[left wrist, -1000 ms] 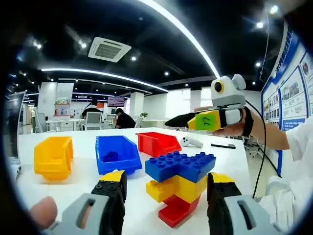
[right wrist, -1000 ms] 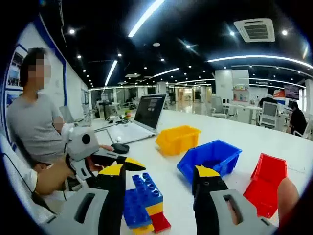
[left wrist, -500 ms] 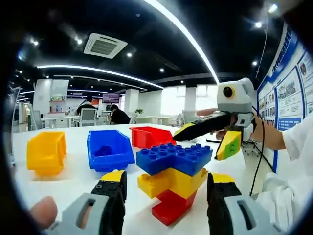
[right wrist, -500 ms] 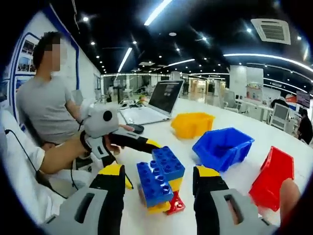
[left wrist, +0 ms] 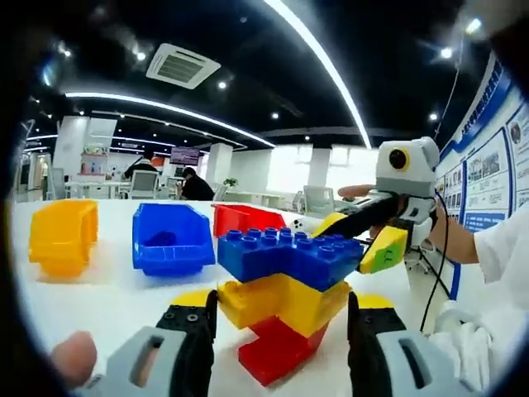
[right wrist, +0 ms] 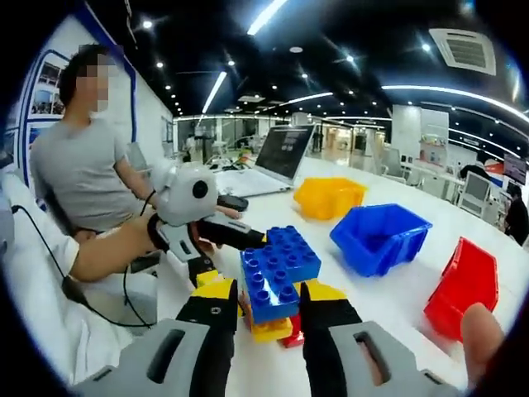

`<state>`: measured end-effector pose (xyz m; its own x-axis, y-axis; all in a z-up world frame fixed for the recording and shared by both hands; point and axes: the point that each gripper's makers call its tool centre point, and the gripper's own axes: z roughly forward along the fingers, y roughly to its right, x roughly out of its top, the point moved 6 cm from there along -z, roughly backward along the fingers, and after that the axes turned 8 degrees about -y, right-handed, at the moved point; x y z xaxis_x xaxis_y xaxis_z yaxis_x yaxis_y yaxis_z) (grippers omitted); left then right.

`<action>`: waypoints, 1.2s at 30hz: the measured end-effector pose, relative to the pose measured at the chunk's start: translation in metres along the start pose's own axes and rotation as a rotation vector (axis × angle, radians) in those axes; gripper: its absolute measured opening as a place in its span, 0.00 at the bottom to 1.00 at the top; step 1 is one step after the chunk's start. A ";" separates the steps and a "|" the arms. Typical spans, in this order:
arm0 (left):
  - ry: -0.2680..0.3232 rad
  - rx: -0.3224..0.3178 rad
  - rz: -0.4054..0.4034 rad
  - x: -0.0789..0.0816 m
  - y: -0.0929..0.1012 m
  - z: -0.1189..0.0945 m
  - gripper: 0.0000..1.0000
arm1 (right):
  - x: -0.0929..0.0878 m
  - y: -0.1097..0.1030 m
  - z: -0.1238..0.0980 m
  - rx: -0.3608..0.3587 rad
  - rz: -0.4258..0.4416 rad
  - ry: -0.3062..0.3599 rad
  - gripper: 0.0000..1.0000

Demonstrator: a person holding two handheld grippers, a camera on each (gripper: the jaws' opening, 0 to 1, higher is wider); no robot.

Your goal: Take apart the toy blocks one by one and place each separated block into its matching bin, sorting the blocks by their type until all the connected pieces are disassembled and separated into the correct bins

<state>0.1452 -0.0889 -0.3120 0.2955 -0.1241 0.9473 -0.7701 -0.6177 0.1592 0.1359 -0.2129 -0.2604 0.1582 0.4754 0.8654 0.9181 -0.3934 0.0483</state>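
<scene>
A stack of toy blocks stands on the white table [left wrist: 107, 289]: a blue block [left wrist: 285, 256] on top, a yellow block [left wrist: 281, 302] under it and a red block [left wrist: 277, 351] at the bottom. My left gripper [left wrist: 281, 304] is open, its jaws on either side of the stack's lower part. In the right gripper view the blue block [right wrist: 277, 277] sits between the narrowed jaws of my right gripper [right wrist: 271, 291], which is shut on it. The right gripper [left wrist: 374, 236] reaches the blue block's end from the right. The left gripper [right wrist: 216, 256] comes in from the left.
Three bins stand behind the stack: yellow [left wrist: 62, 236], blue [left wrist: 165, 240], red [left wrist: 240, 219]. In the right gripper view they are the yellow bin [right wrist: 331, 198], blue bin [right wrist: 380, 240] and red bin [right wrist: 467, 285]. An open laptop [right wrist: 277, 161] and a seated person [right wrist: 78, 178] are beyond.
Both grippers have come closer to the stack. The right gripper's jaws have narrowed from wide open onto the blue block. The left jaws stay open.
</scene>
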 end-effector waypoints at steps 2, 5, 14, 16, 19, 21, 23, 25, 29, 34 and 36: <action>-0.003 0.000 0.003 -0.001 0.001 0.003 0.68 | 0.000 0.001 0.001 -0.002 0.010 -0.003 0.27; -0.026 0.039 0.071 -0.003 0.002 0.011 0.72 | 0.000 0.002 0.001 -0.001 0.033 -0.005 0.26; -0.021 0.055 0.117 -0.007 0.013 0.013 0.77 | 0.002 -0.004 0.002 0.024 0.062 -0.036 0.25; -0.019 0.054 0.127 -0.008 0.014 0.014 0.77 | 0.002 -0.005 0.002 0.027 0.076 -0.044 0.25; -0.020 0.056 0.142 -0.009 0.015 0.014 0.77 | 0.002 -0.006 0.003 0.030 0.093 -0.056 0.24; -0.024 0.058 0.151 -0.010 0.018 0.015 0.77 | 0.002 -0.007 0.003 0.034 0.116 -0.072 0.24; -0.029 0.060 0.160 -0.010 0.017 0.015 0.78 | 0.003 -0.006 0.003 0.043 0.132 -0.083 0.24; -0.031 0.061 0.166 -0.010 0.014 0.016 0.78 | 0.003 -0.007 0.003 0.050 0.137 -0.088 0.24; -0.028 0.057 0.171 -0.011 0.016 0.016 0.78 | 0.003 -0.007 0.002 0.064 0.176 -0.097 0.24; -0.023 0.058 0.181 -0.011 0.016 0.019 0.78 | 0.003 -0.007 0.003 0.079 0.228 -0.111 0.24; -0.023 0.060 0.183 -0.010 0.017 0.020 0.78 | 0.004 -0.005 0.004 0.079 0.240 -0.114 0.24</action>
<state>0.1400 -0.1134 -0.3246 0.1671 -0.2565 0.9520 -0.7771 -0.6285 -0.0330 0.1329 -0.2061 -0.2593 0.4104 0.4630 0.7856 0.8741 -0.4451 -0.1943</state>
